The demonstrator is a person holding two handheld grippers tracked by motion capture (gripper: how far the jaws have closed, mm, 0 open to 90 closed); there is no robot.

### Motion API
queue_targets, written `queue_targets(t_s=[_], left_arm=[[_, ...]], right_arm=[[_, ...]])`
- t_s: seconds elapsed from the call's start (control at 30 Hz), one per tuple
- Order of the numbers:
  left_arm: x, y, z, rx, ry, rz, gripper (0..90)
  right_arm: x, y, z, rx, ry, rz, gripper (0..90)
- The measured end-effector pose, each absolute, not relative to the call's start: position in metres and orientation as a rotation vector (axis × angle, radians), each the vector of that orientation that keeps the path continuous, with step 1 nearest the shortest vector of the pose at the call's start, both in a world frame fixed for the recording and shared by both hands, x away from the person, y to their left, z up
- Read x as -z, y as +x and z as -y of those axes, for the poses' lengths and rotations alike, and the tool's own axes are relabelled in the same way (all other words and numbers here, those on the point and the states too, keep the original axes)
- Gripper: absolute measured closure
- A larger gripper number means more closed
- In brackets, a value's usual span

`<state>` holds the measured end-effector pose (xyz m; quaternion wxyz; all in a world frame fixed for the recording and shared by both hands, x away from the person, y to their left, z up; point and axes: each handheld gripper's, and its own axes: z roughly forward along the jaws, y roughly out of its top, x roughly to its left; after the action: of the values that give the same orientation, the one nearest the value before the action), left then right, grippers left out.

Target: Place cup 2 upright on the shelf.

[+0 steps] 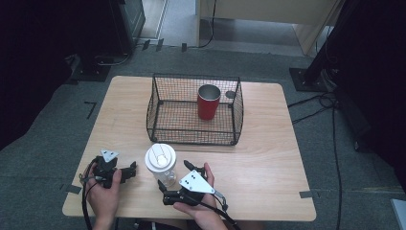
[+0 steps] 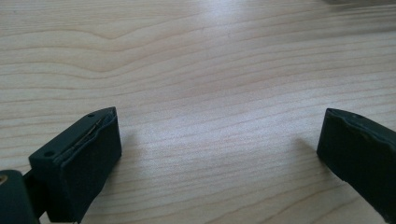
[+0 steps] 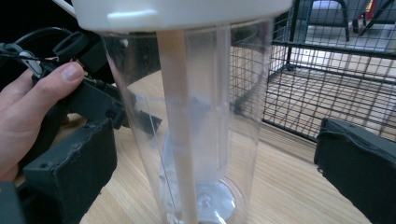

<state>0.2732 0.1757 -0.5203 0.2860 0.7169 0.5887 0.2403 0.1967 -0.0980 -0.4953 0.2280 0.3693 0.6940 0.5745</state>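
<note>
A tall clear plastic tumbler with a white lid (image 1: 161, 163) stands upright on the light wooden table (image 1: 268, 163), near the front edge and just in front of a black wire mesh basket (image 1: 165, 120). Inside the basket, toward its right rear, stands a red metal cup (image 1: 208, 101) with an open silver rim.

The right gripper (image 1: 178, 184), held in the person's right hand (image 1: 203, 211), sits just right of the tumbler with its jaws spread wide. In the right gripper view the tumbler (image 3: 187, 116) stands between the two black jaws, closer to the left one, and neither pad visibly presses on its wall; the jaws are released around it, not clamped. The basket (image 3: 327, 70) shows behind the tumbler there.

The left gripper (image 1: 125, 171), held in the left hand (image 1: 103, 194), lies low on the table just left of the tumbler, apart from it. In the left gripper view its jaws stand wide apart over bare wood grain (image 2: 210, 70), holding nothing. The left hand (image 3: 32, 112) and its gripper also appear beyond the tumbler in the right gripper view.
</note>
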Motion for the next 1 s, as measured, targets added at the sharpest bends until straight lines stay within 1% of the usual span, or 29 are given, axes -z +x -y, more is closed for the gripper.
queue_targets(t_s=[0.53, 1.0], left_arm=[[0.52, 0.273, -0.176, -0.642, 1.917, -1.574, 0.4], [0.52, 0.273, -0.176, -0.643, 1.917, -1.573, 0.4]], right_arm=[[0.488, 0.21, 0.077, -1.596, 1.005, -1.894, 0.4], [0.484, 0.22, 0.064, -1.597, 1.016, -1.854, 6.8]])
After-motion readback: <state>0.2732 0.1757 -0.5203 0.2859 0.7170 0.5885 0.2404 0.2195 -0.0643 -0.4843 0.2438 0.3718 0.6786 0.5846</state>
